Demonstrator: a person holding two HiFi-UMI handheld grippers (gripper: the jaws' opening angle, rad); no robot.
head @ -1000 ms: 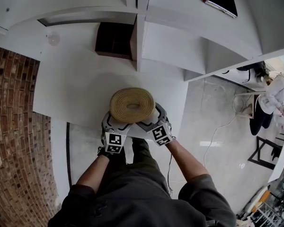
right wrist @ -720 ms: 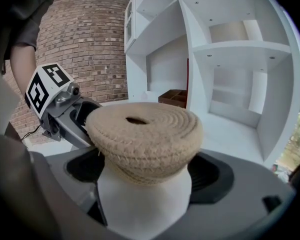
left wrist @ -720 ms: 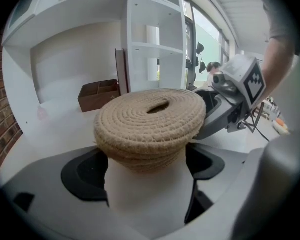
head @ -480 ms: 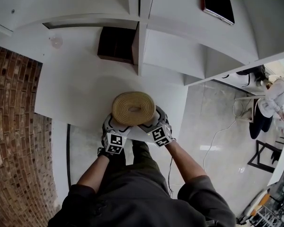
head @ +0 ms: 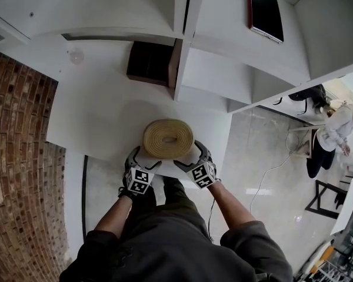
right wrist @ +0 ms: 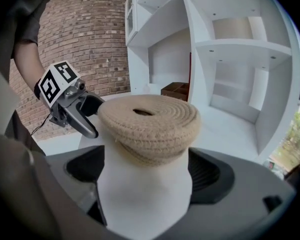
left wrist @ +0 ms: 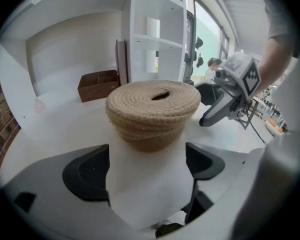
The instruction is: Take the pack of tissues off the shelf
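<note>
Little is changing from a second ago: the coiled-rope tissue holder (head: pixel 168 138) is sitting slightly lower in the head view, but the shelf (head: pixel 217 69) is sliding down the frame with it. This is probably the head tilting, and the holder is still standing on the white surface (head: pixel 94 119), just below frame centre near the front edge. The left gripper (head: pixel 144 159) and right gripper (head: pixel 189 156) are still flanking its lower left and lower right, so the lift is seemingly not yet beginning. The gripper views are showing what the head view is hiding: the left fingers (left wrist: pixel 87 171) and the right fingers (right wrist: pixel 207 174) are standing spread, pinching nothing (only bare surface is lying between them), with the holder just beyond their tips. Each view is also catching the other gripper close beside the holder; whether it is touching, I cannot tell.
</note>
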